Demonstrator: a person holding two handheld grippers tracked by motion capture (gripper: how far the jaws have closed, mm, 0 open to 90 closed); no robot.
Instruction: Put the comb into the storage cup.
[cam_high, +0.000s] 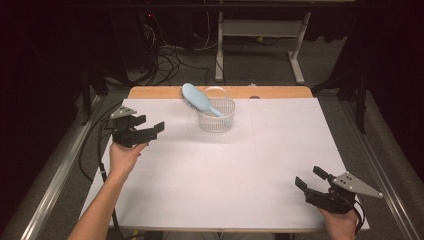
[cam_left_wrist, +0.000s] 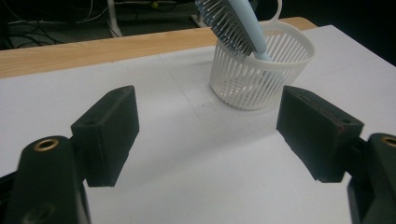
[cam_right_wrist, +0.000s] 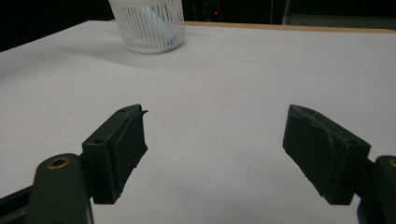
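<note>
Here left gripper (cam_high: 147, 126) and right gripper (cam_high: 311, 179) hover apart, jaws spread.

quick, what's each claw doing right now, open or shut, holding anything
Left claw: open, holding nothing, aimed toward the basket.
Right claw: open, holding nothing, above the white table.

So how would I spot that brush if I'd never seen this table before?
Start at the white sheet covering the table and look to its far edge, near the middle. A small white slotted basket stands there, and the hairbrush stands in it handle down, leaning out over the rim. It is the pale blue thing, with its bristled head tilted toward the left gripper.
</note>
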